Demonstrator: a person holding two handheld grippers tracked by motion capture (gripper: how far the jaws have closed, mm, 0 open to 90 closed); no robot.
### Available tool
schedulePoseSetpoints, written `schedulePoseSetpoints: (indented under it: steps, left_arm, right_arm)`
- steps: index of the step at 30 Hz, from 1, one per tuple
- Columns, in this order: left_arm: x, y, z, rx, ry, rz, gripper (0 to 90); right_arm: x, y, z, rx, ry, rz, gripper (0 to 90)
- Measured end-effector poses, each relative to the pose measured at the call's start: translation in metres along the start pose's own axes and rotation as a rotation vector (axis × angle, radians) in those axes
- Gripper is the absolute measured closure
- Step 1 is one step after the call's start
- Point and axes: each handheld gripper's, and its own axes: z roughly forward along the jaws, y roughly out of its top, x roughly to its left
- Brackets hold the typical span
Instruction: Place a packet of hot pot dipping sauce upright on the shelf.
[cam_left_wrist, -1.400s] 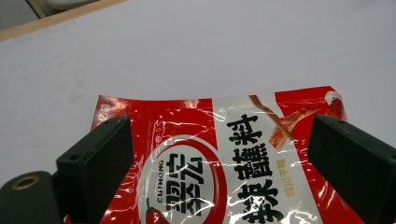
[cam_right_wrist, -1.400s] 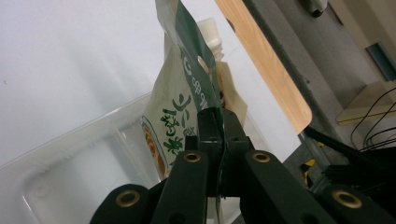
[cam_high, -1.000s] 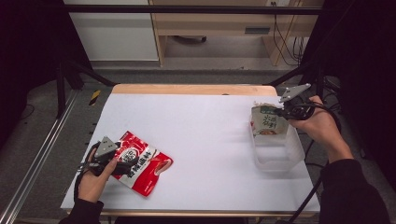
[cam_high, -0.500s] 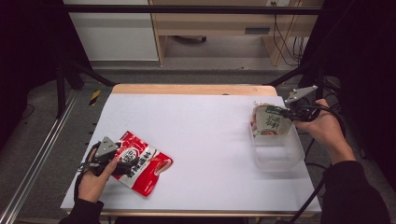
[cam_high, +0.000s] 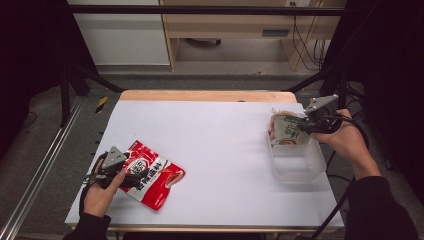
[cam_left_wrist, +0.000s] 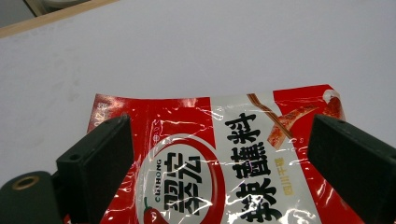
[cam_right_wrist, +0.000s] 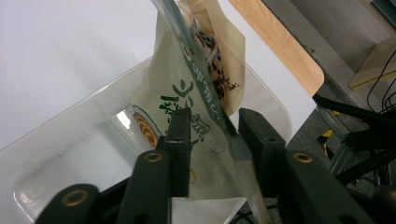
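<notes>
A red snack packet lies flat at the table's front left. My left gripper rests low over its near end; its jaws are wide apart, one on each side of the packet's print, gripping nothing. At the right, my right gripper is shut on a beige and green pouch. The pouch stands upright, its lower part inside the far end of a clear plastic container.
A white sheet covers the table, with a wooden edge along the far side. The container sits close to the right edge. Black frame posts and cables stand beyond the right side.
The right gripper has lowered the pouch slightly into the container. The left gripper and red packet have not moved.
</notes>
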Motion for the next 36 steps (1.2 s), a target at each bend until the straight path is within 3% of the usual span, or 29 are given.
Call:
schedulePoseSetpoints:
  steps: [8,12,24,31,36]
  left_arm:
    - [0.0,0.0,0.0,-0.001,0.002,-0.001,7.3]
    - [0.001,0.0,-0.001,-0.003,0.004,-0.002,7.3]
    - [0.0,0.0,-0.001,-0.001,0.008,0.004,7.3]
    - [0.001,0.0,-0.001,0.0,0.009,0.006,7.3]
    - [0.001,0.0,-0.002,0.001,0.01,0.006,7.3]
  right_arm:
    - [0.004,0.0,-0.004,-0.014,-0.036,0.015,37.8]
    - [0.007,0.002,-0.011,-0.045,-0.067,0.025,29.6]
    - [0.034,0.019,-0.041,-0.144,-0.096,-0.009,21.3]
    - [0.05,0.032,-0.048,-0.177,-0.09,-0.042,19.4]
    - [0.054,0.038,-0.047,-0.177,-0.09,-0.048,18.5]
